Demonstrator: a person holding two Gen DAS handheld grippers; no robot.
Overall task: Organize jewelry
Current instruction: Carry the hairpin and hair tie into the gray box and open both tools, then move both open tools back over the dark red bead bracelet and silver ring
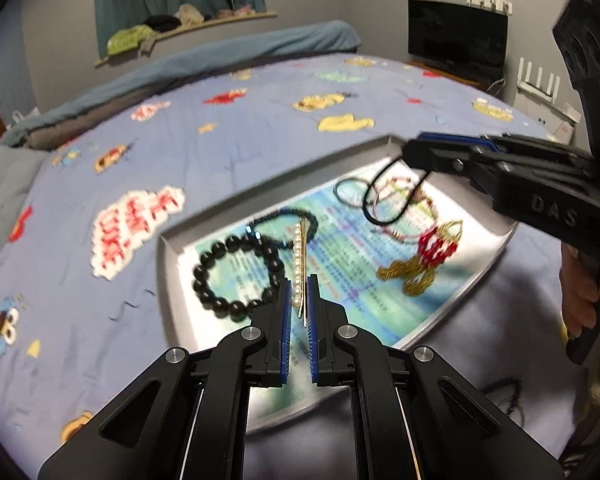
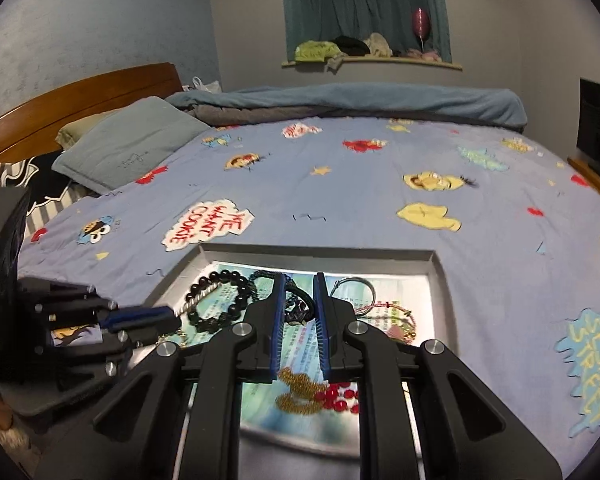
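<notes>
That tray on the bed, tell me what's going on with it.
A person is sorting jewelry from a metal tray on the bed, with a handheld tool in each hand. The left tool is shut on a pearl hairpin, held over the tray. The right tool grips a black cord loop that dangles above the tray. Lying in the tray are a black bead bracelet, a red and gold beaded ornament and some thin bangles and cords.
</notes>
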